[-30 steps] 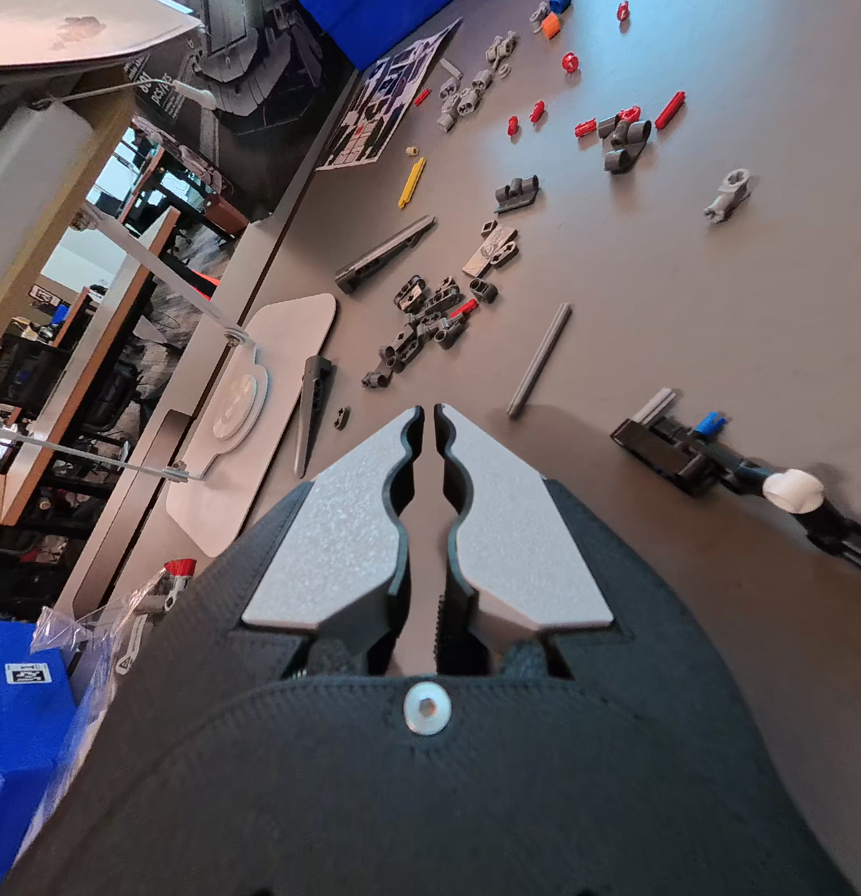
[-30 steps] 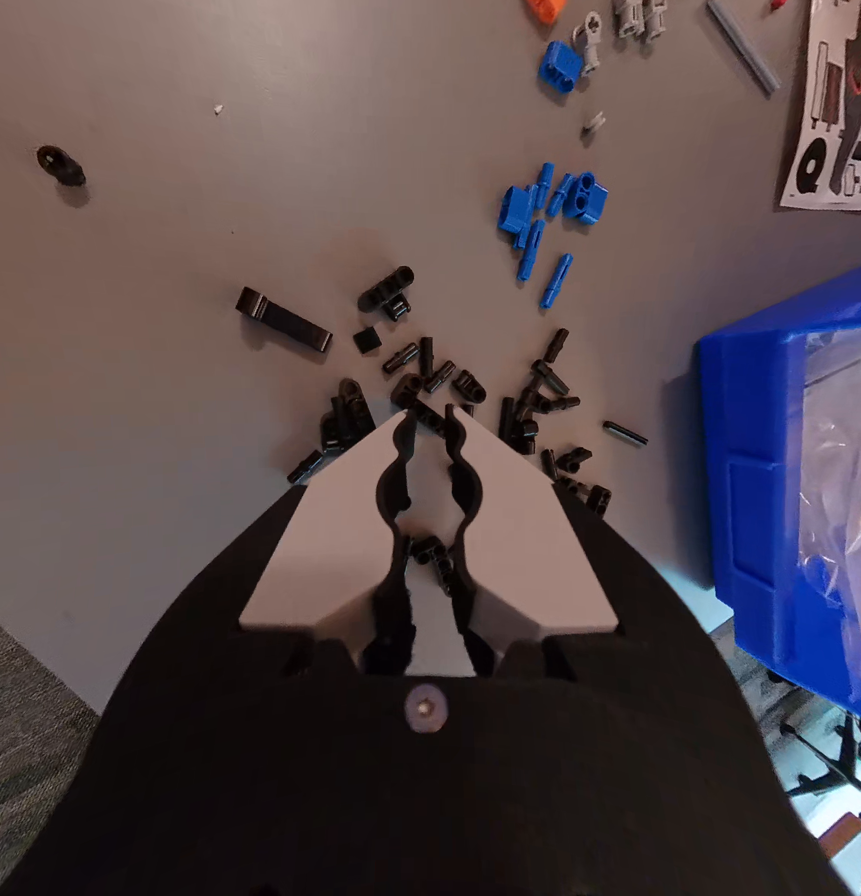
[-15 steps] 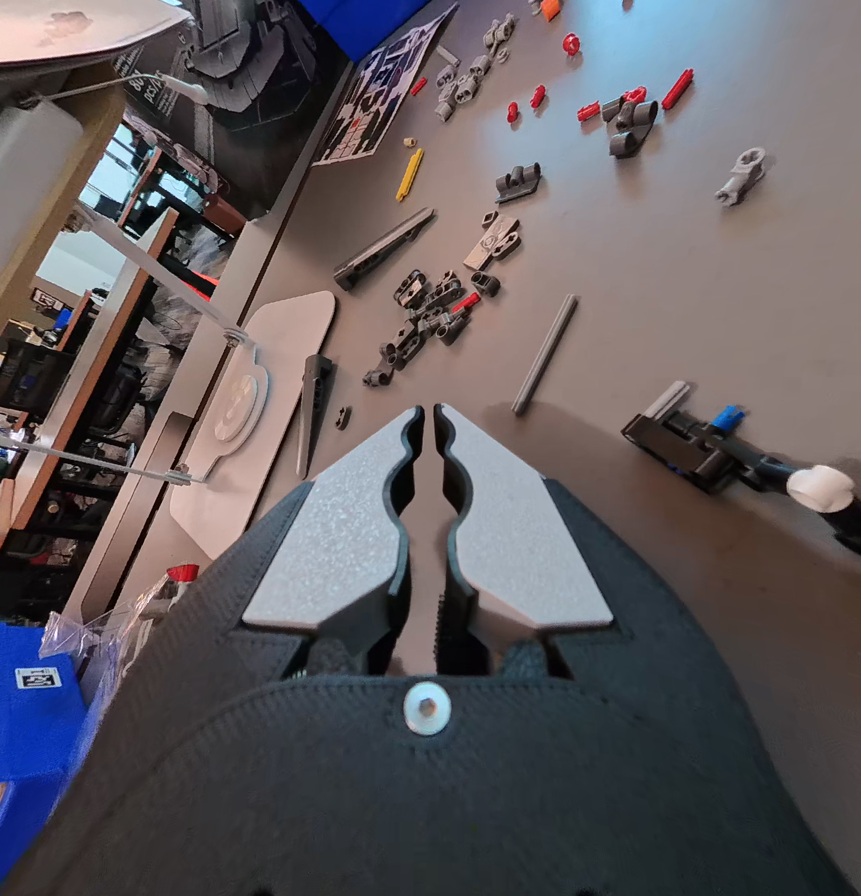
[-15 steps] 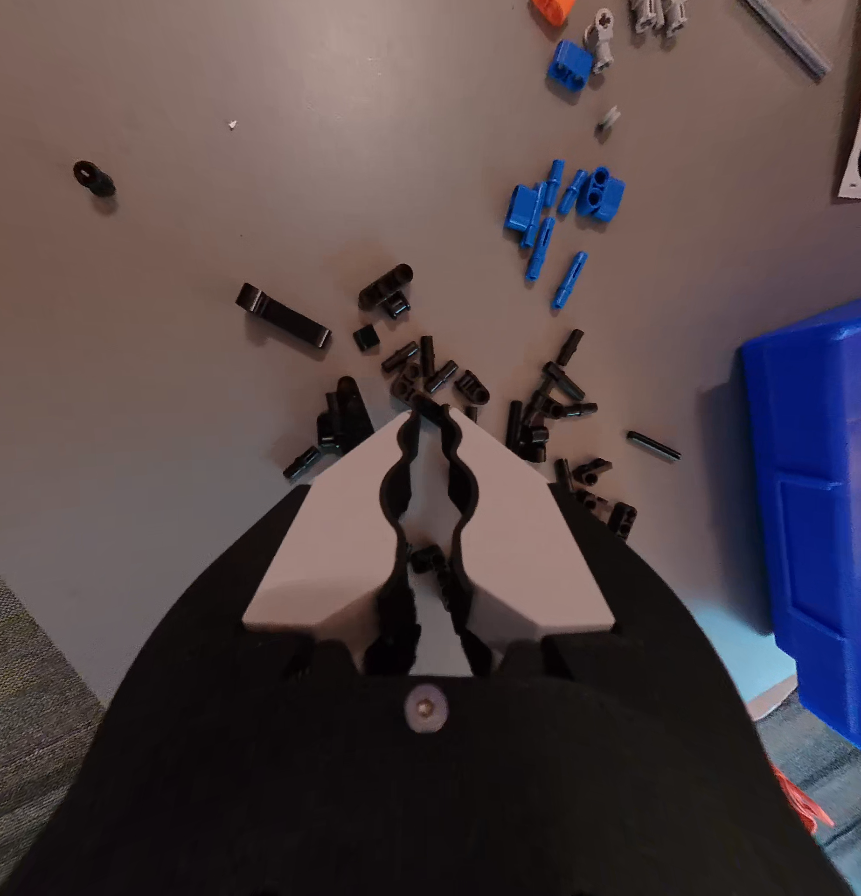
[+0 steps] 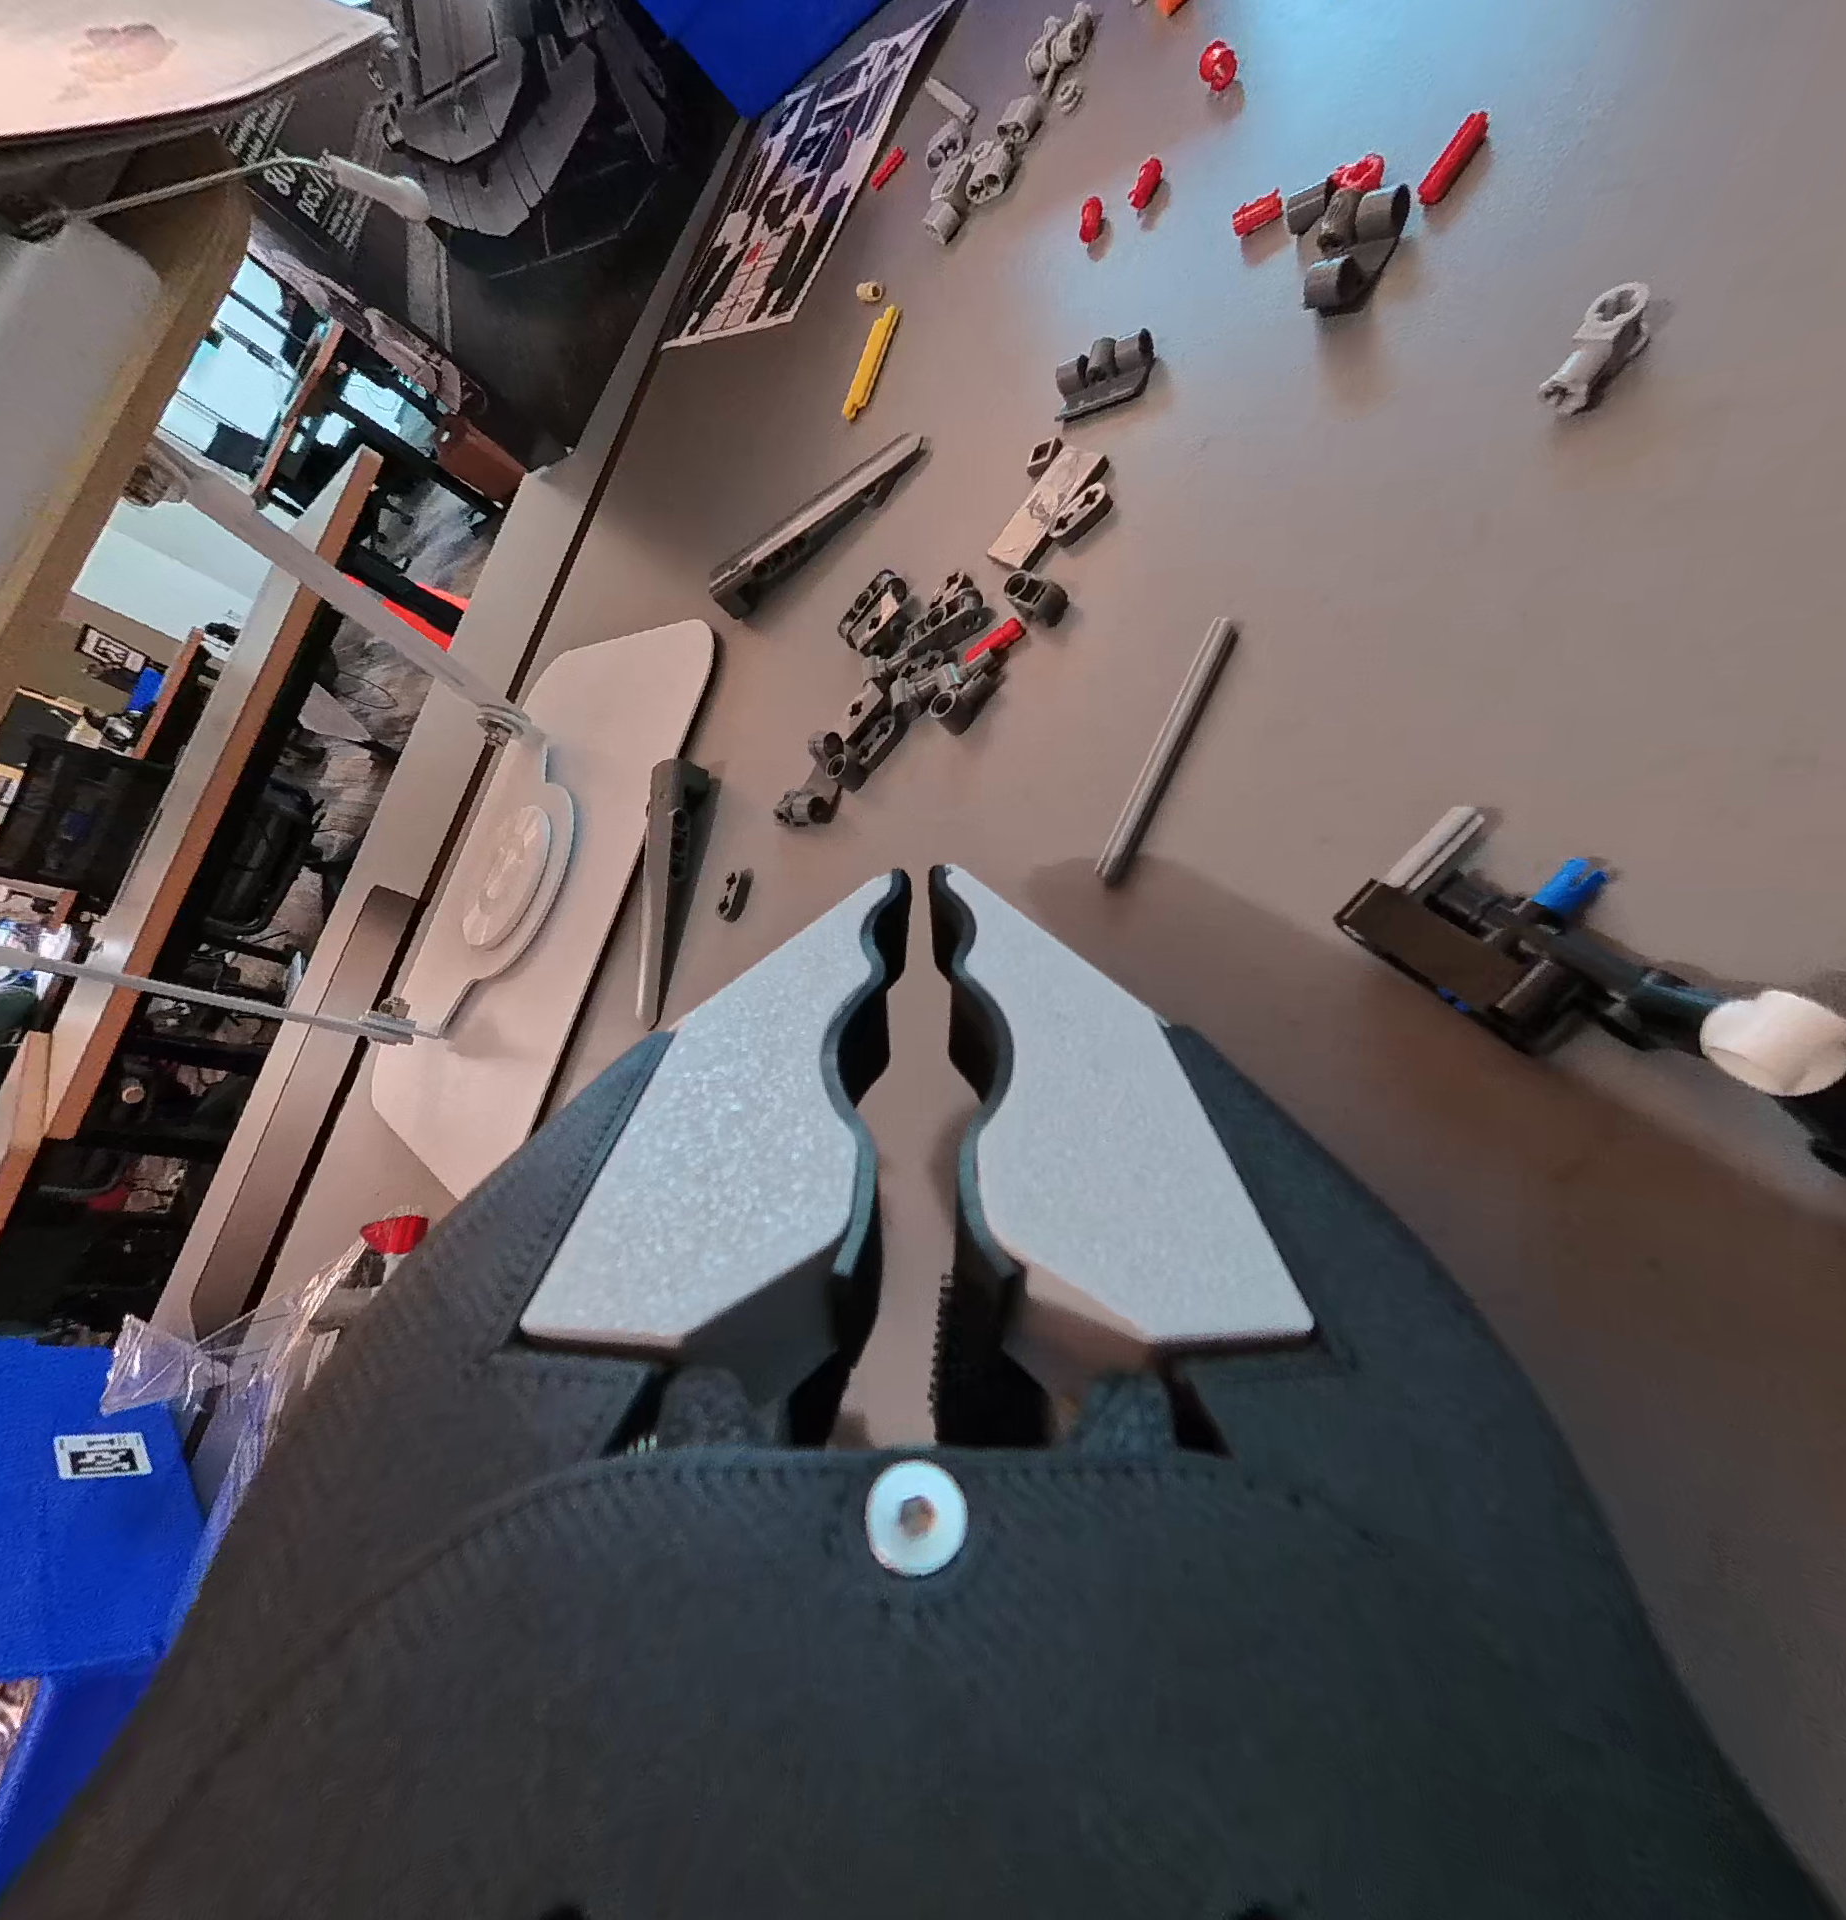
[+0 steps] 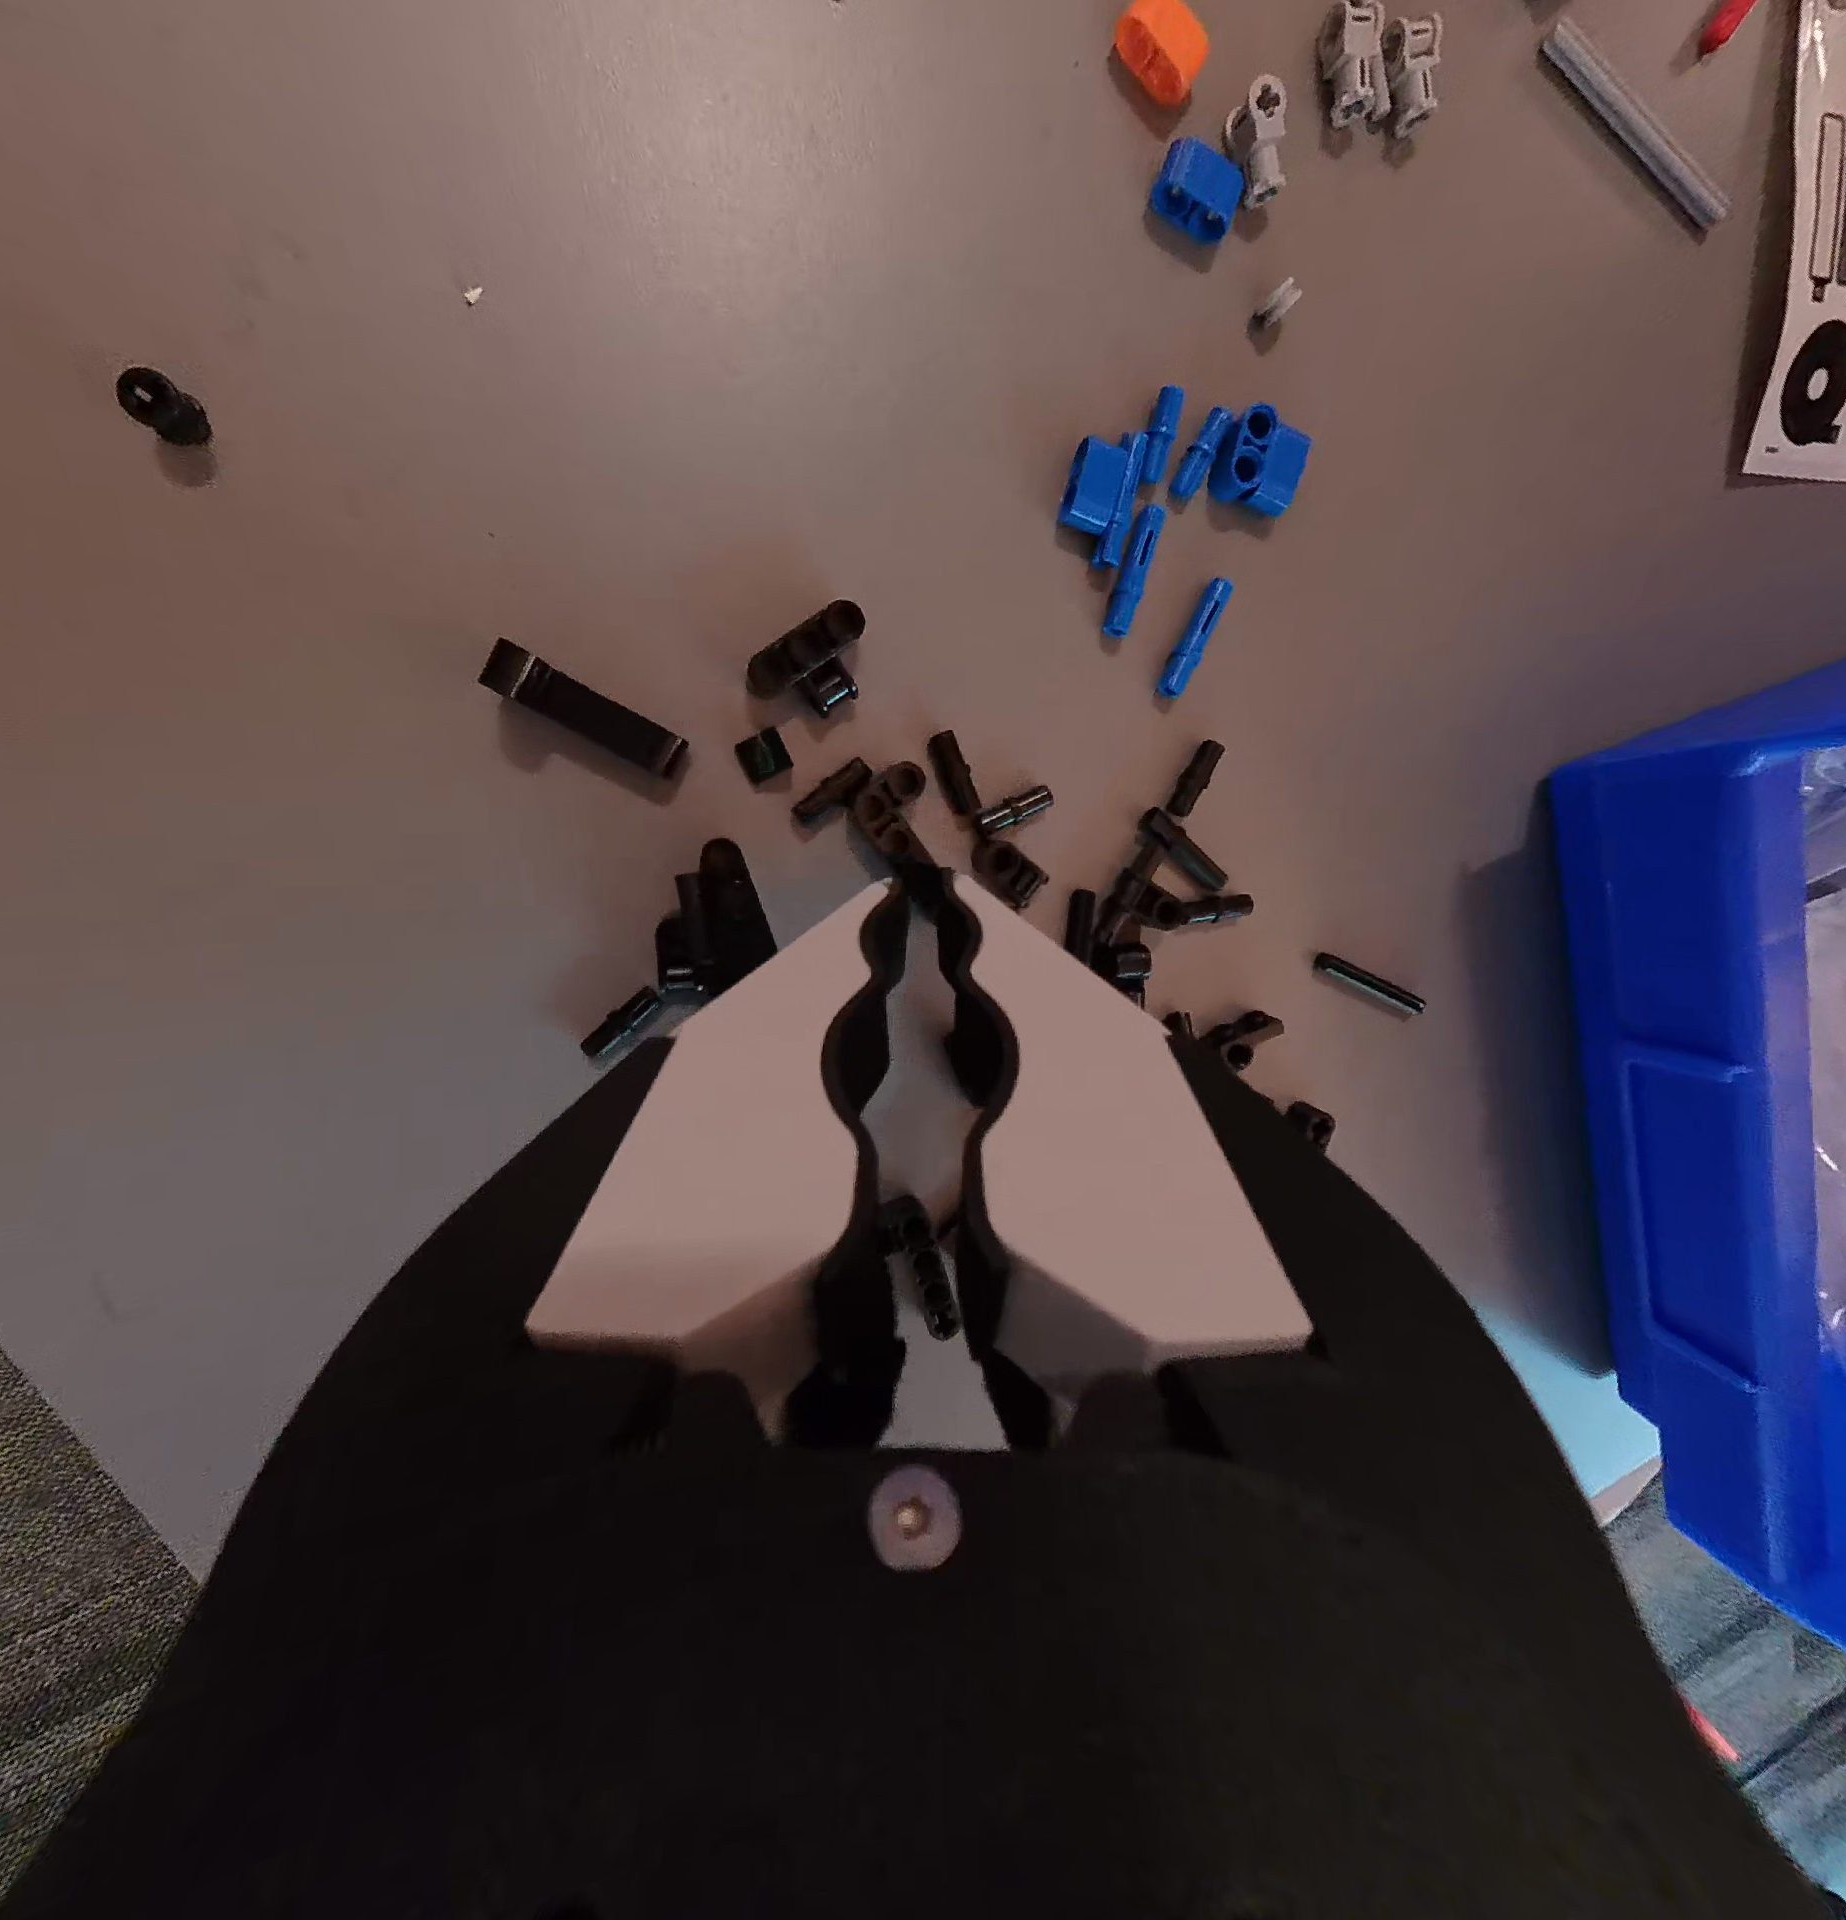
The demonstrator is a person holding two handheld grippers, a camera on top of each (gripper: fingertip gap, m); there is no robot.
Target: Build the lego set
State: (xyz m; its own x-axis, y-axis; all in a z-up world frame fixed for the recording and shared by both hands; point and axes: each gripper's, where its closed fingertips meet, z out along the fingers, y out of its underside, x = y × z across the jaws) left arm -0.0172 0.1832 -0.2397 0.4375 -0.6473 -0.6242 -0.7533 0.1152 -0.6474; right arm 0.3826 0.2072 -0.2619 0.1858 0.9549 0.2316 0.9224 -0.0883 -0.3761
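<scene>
My right gripper (image 6: 924, 896) is low over a scatter of small black pins and connectors (image 6: 1158, 894) on the grey table (image 6: 586, 312). Its tips are shut on the near end of a short black connector with round holes (image 6: 888, 805), which sticks out ahead of them. Another black piece (image 6: 914, 1257) lies on the table, seen through the gap farther back. My left gripper (image 5: 920, 883) is shut with nothing between its tips and hovers over bare table. A small black link (image 5: 734, 894) and a dark grey tapered panel (image 5: 670, 862) lie just to its left.
A blue bin (image 6: 1708, 1039) stands at the right. Blue pins and blocks (image 6: 1189, 488) and a sticker sheet (image 6: 1823, 260) lie beyond. The left wrist view shows a grey rod (image 5: 1168, 748), a dark grey pile (image 5: 919, 665), a black assembly with a white ball (image 5: 1501, 956) and red pins (image 5: 1251, 218). Tip to tip, the grippers are about 40 centimeters apart. The black piece (image 6: 914, 1257) is closer to my right gripper, around 8 centimeters from its tips; the left tips are 50 centimeters off.
My right gripper's jaws have closed from slightly open onto the black connector at their tips. The left gripper stayed shut and drifted only slightly.
</scene>
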